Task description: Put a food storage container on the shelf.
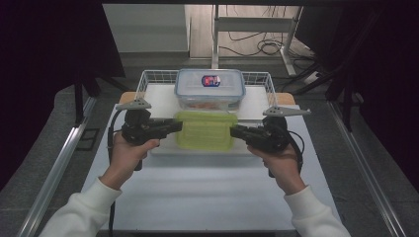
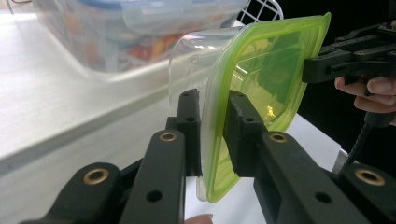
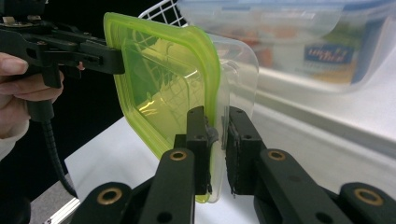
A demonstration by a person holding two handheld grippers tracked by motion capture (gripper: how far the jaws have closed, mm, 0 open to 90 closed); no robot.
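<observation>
While both grippers held it off the white table (image 1: 197, 197), the green-lidded container (image 1: 205, 130) hung between them, pinched at opposite edges. The left gripper (image 1: 174, 126) had its jaws nearly closed on the rim at one end, one jaw on the green lid's face and the other on the clear tub side, as the left gripper view showed (image 2: 212, 135). The right gripper (image 1: 238, 132) gripped the far end the same way, its jaws almost together around lid and tub lip (image 3: 215, 140).

Beyond the jaw tips of both stood a larger clear box with a blue-trimmed lid (image 1: 210, 88), and behind that a white wire basket (image 1: 148, 78).

The risk, as I judged it, lay in the thinness of the grip. Each pair of jaws caught only a narrow strip of flexible rim, so if one hand rose faster or pulled outward, the lid could peel from the tub or the rim could slide out of a pad and drop the container. Drifting forward could also knock it against the clear box just ahead.

Counted: two grippers, two hands, one green-lidded container, one blue-trimmed box, one wire basket, one table.
</observation>
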